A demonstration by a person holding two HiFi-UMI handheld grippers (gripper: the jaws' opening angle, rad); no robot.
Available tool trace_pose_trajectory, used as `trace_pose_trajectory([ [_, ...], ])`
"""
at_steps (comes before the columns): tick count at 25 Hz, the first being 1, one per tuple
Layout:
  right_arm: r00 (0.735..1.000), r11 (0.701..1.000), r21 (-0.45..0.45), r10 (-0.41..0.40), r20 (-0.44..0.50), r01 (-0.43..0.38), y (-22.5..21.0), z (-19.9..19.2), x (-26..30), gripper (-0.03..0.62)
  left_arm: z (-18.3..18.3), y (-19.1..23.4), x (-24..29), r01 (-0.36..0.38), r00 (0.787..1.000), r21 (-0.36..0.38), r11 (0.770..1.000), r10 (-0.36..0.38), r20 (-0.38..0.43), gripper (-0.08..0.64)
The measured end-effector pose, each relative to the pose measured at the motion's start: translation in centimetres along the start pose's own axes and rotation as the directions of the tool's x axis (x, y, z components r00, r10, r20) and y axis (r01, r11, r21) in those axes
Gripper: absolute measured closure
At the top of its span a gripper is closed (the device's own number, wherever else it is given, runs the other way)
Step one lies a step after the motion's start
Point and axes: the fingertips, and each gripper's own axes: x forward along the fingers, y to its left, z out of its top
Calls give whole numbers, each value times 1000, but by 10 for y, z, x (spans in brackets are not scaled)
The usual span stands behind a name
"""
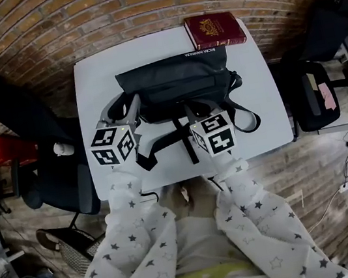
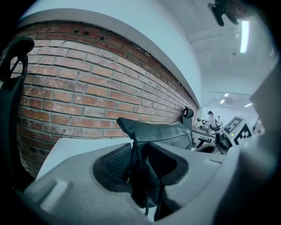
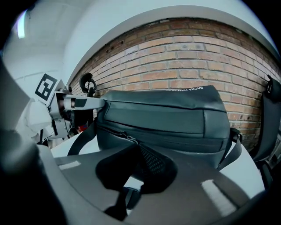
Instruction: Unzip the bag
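A white desk [image 1: 95, 82] stands against a brick wall [image 1: 75, 19] on a wooden floor [image 1: 324, 169], with a black office chair [image 1: 33, 125] at the left of the frame and another chair [image 1: 326, 43] at the right. In the left gripper view the room opens out far beyond the desk, with strip lights on the ceiling and a couple of people [image 2: 210, 117] at benches. A dark red book [image 1: 214, 30] lies flat on the upper right corner of the desk, just beside the bag [image 1: 177, 81]. This black bag sits in the middle of the desk, upright, with white lettering along its top edge and its straps [image 1: 184, 140] trailing toward the near edge. What it holds I cannot see. The left gripper [image 1: 130, 106], held by an arm in a star-patterned sleeve [image 1: 138, 240], has its jaws clamped on the bag's left end, with black fabric bunched between them. The right gripper [image 1: 190, 109] is at the bag's front, its jaws nearly together and pinching the zipper pull [image 3: 126, 137] near the left end of the zip line.
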Motion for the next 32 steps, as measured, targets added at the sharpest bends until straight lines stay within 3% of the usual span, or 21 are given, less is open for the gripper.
trace_pose_trajectory([
  [18,999,999,6,-32,22,32,-43,-9,-17,575,-3,-6,3,-105,994,-11,994,106,31,439],
  [32,997,997,34,-75,34,74,-64,-11,-26,575,-3,-5,2,-136,990,-21,990,137,40,439],
])
